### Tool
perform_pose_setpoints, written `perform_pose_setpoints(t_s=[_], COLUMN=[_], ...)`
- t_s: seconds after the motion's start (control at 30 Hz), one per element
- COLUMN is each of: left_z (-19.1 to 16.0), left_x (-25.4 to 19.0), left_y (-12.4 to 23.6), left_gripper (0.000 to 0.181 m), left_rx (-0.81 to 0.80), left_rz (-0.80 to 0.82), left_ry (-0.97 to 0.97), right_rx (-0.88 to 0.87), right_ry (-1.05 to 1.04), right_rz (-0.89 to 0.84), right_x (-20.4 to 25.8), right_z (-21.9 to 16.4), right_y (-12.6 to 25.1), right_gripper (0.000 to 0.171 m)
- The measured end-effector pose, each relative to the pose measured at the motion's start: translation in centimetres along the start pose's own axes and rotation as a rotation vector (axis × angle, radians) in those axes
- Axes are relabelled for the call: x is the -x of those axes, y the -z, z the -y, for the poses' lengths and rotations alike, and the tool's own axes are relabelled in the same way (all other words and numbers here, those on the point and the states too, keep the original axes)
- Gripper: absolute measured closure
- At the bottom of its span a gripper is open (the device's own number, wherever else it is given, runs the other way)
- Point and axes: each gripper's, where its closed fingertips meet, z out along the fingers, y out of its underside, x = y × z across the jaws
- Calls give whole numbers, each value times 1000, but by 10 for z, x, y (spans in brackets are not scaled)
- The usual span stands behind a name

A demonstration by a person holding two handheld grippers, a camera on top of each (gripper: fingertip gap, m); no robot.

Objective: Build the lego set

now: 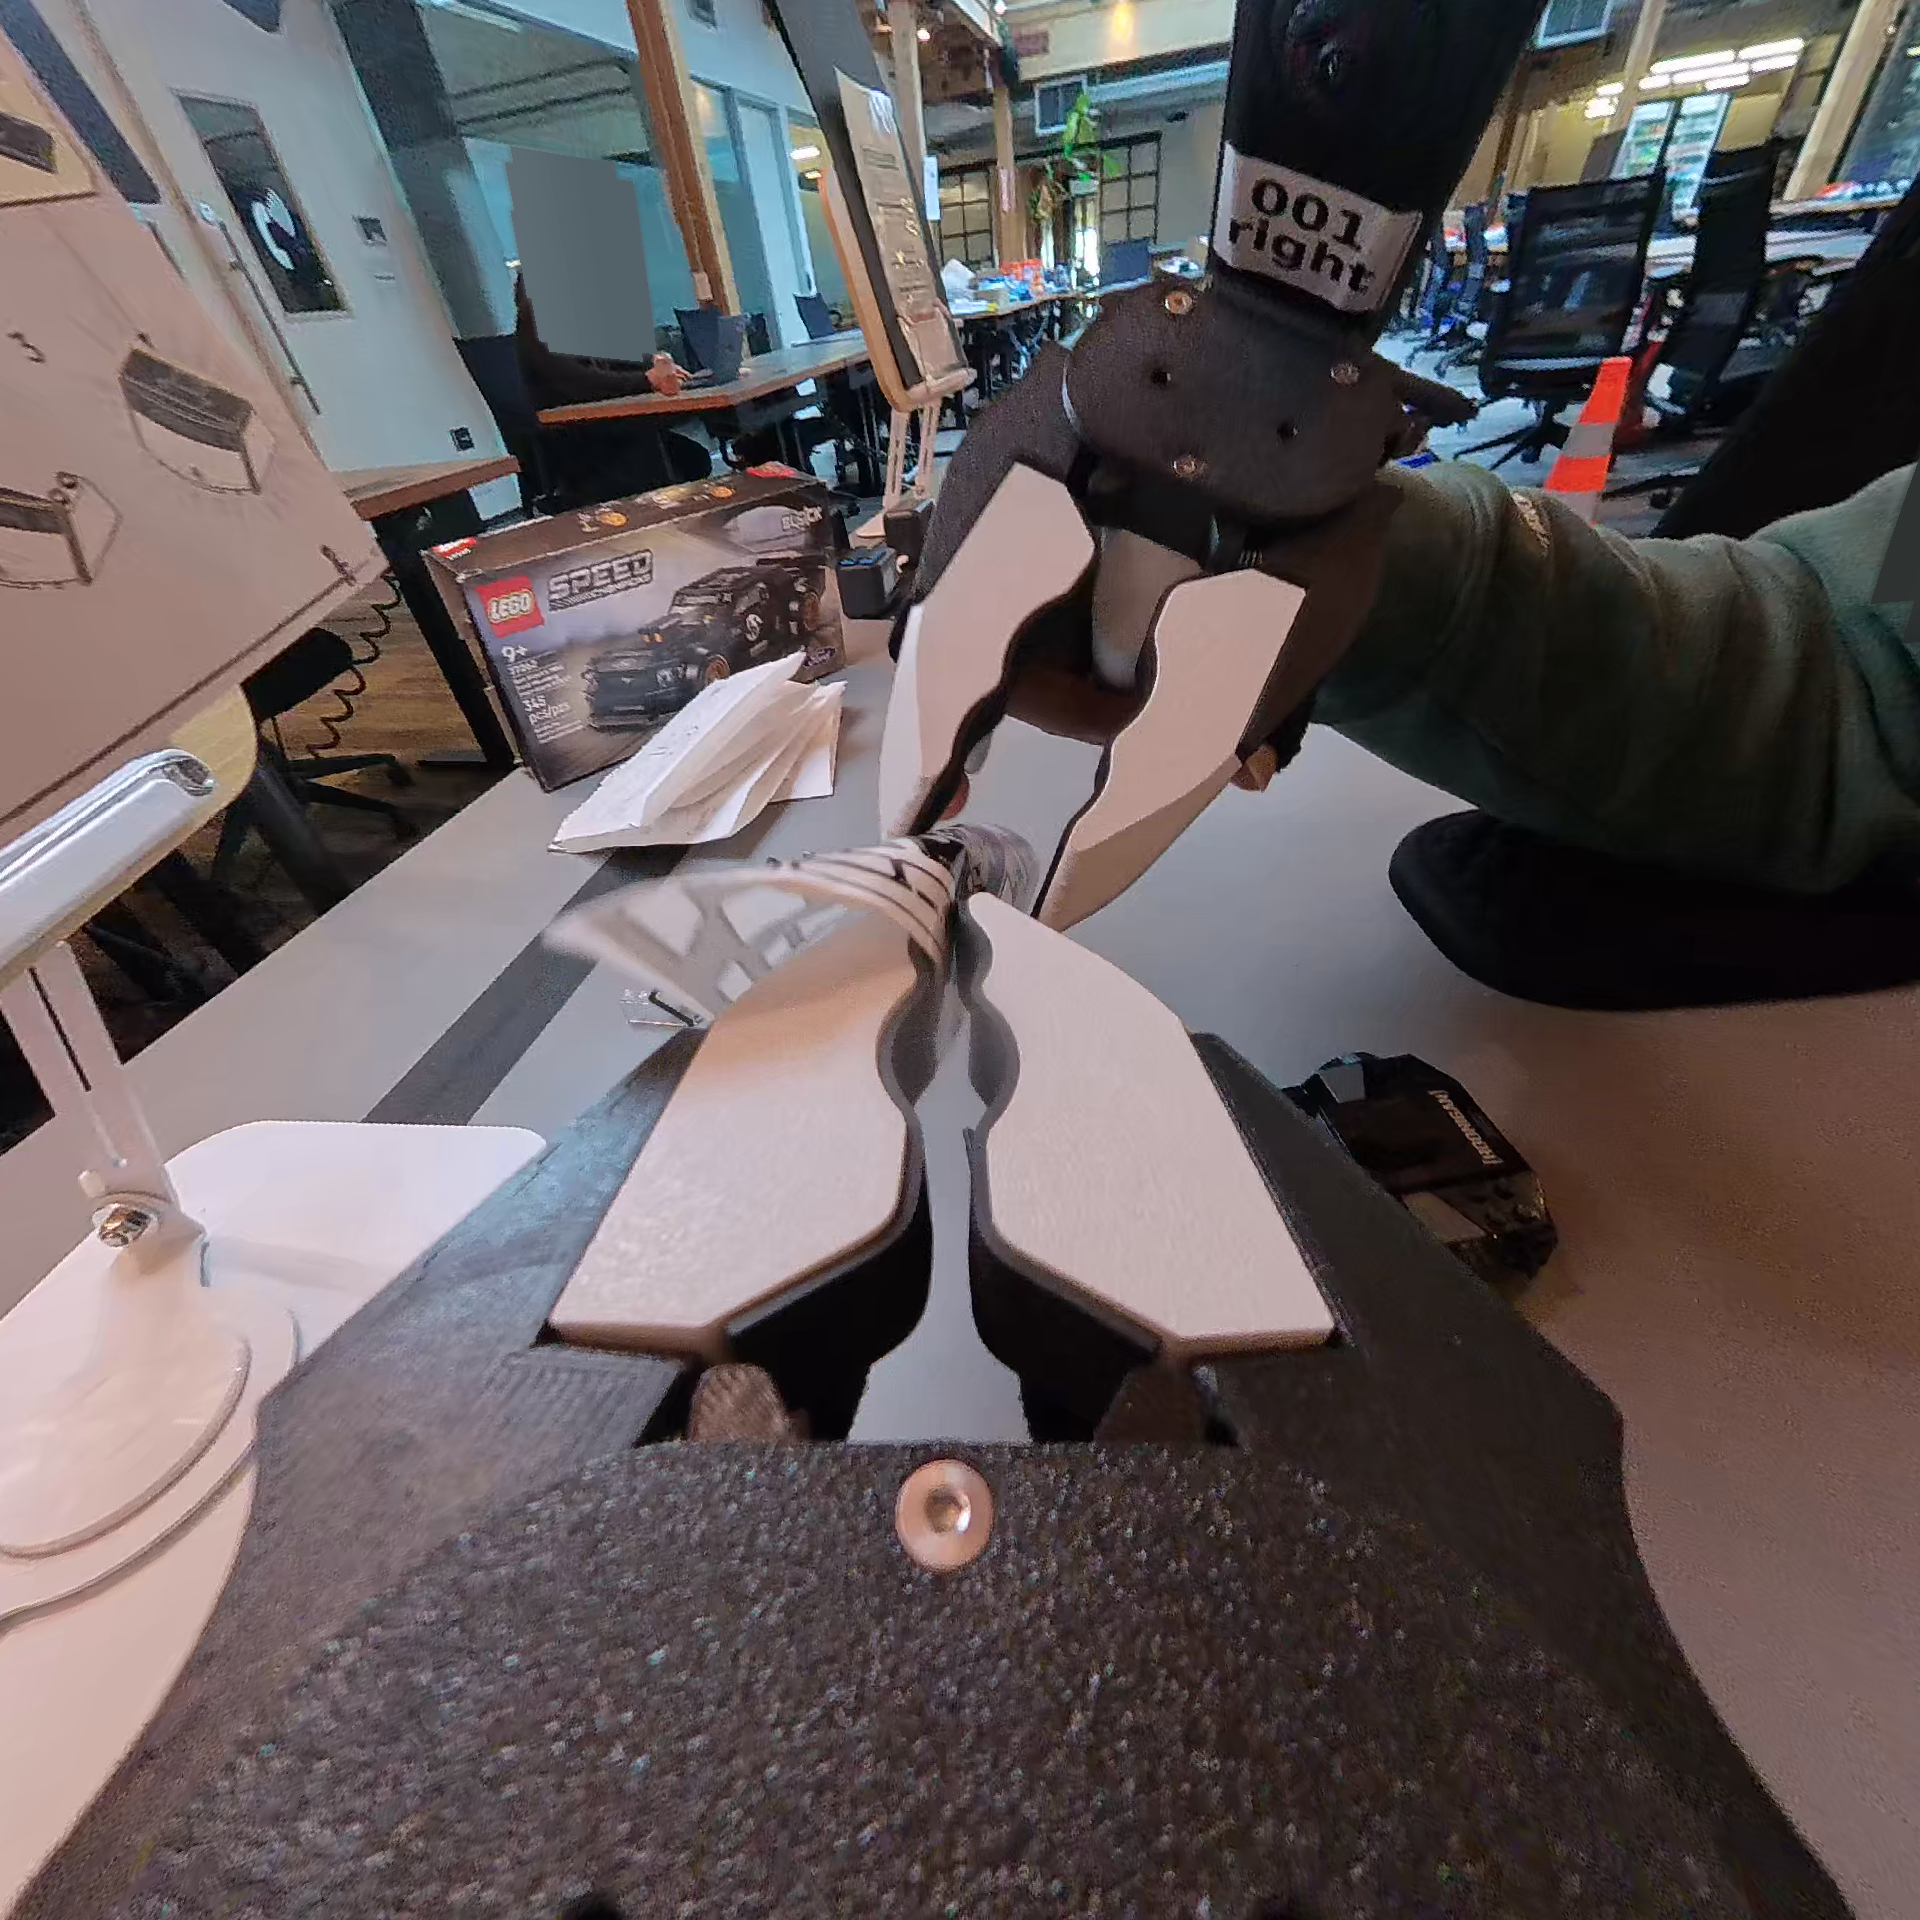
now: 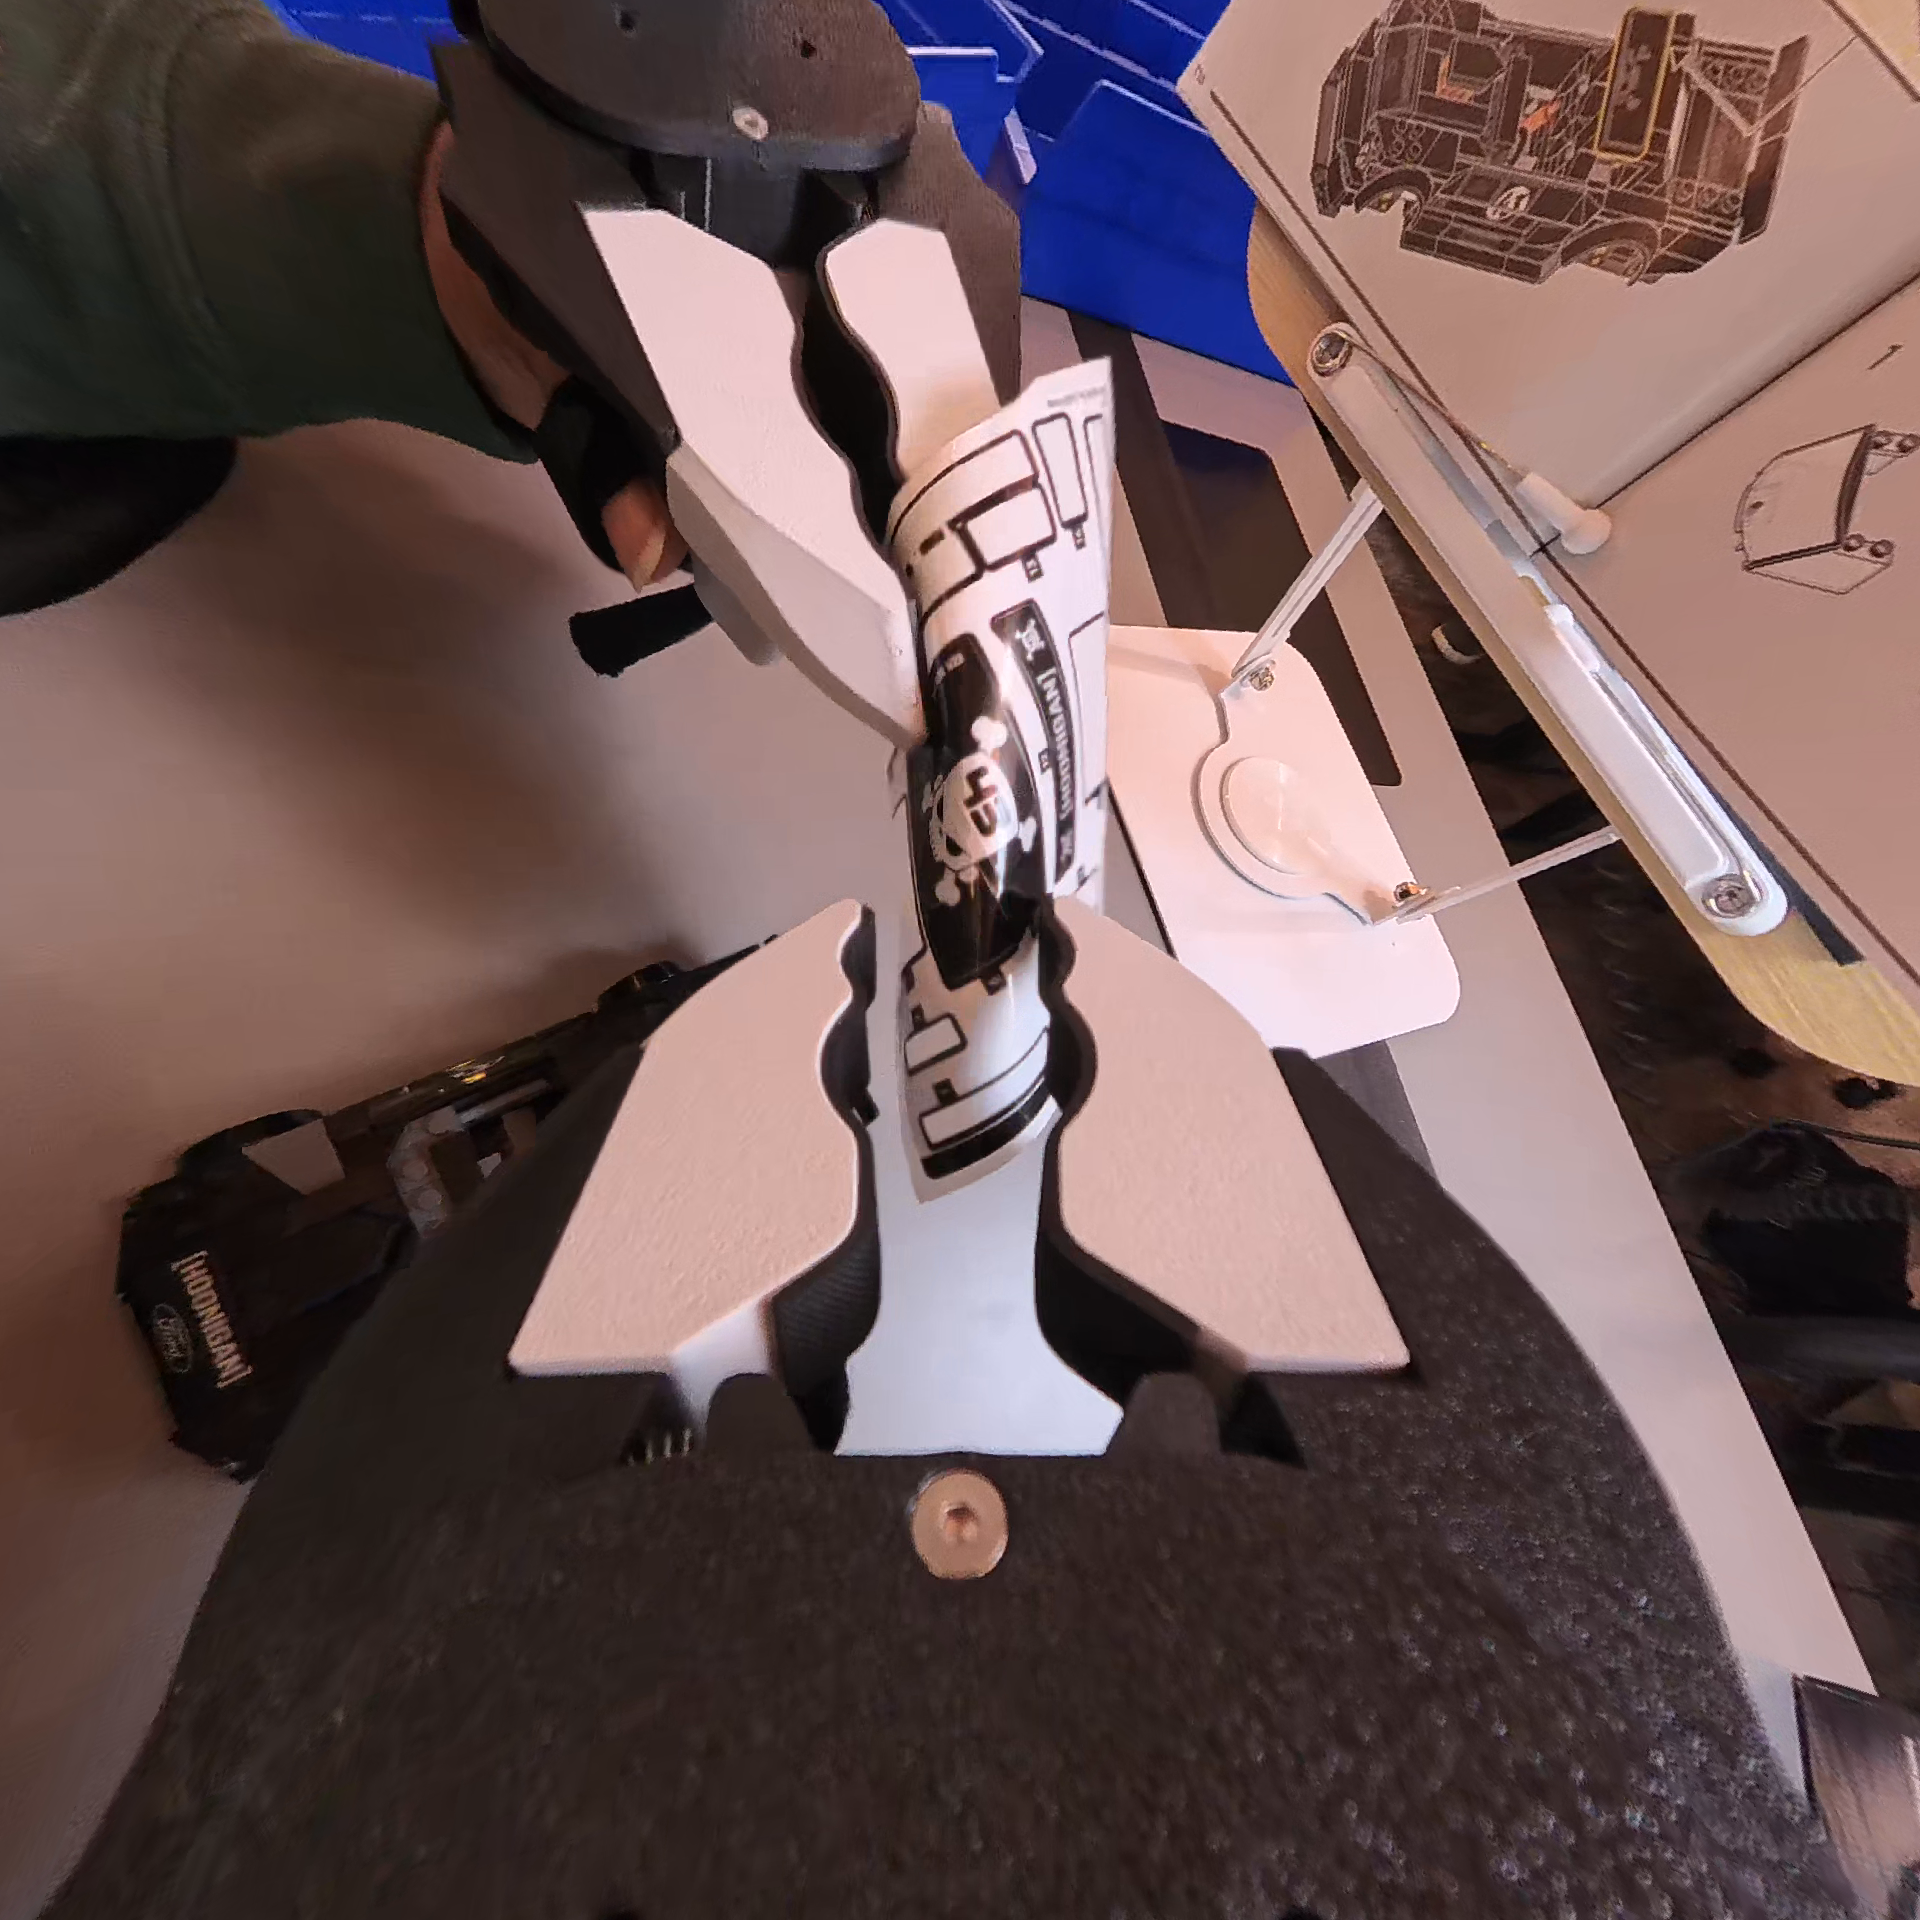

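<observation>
A black-and-white sticker sheet (image 2: 977,810) curls in the air between both grippers. My left gripper (image 1: 961,914) is shut on one edge of the sheet (image 1: 748,904); it shows at the top of the right wrist view (image 2: 909,717). My right gripper (image 2: 966,920) stands with its fingers apart around the sheet's curled lower end; it faces the left one in the left wrist view (image 1: 987,868). A partly built black lego car (image 2: 239,1299) lies on the table under the right gripper, also seen in the left wrist view (image 1: 1423,1153).
The instruction booklet (image 2: 1558,208) sits on a white stand with a flat base (image 2: 1278,831); in the left wrist view the base is at the left (image 1: 260,1247). The lego box (image 1: 644,623) and white paper bags (image 1: 717,758) lie farther back. Blue bins (image 2: 1122,156) stand behind. Left and right tips are no more than a few centimetres apart. Between my right fingertips and the partly built black lego car (image 2: 239,1299) there is roughly 15 centimeters. Seen from the left wrist view (image 1: 1441,1122) as well.
</observation>
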Motion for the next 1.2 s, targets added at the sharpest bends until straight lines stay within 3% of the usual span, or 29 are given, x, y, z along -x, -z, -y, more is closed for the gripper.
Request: perform_pose_setpoints(t_s=[0.47, 0.53, 0.67, 0.93, 1.2], left_z=[-12, -13, -12, -2, 2], left_x=[-21, -25, -27, -27, -10], left_y=[-4, -4, -3, -1, 1], left_gripper=[180, 180, 178, 181, 181], left_rx=[79, 81, 83, 57, 36], left_rz=[-123, -146, -147, -126, -73], left_ry=[-9, -18, -52, -90, 52], right_rx=[21, 22, 10, -100, -134], right_ry=[186, 185, 140, -82, 20], right_rz=[-27, 8, 63, 193, -29], right_x=[17, 24, 27, 28, 1], right_z=[12, 11, 7, 17, 25], right_y=[-9, -12, -9, 0, 5], right_gripper=[131, 141, 158, 157, 150])
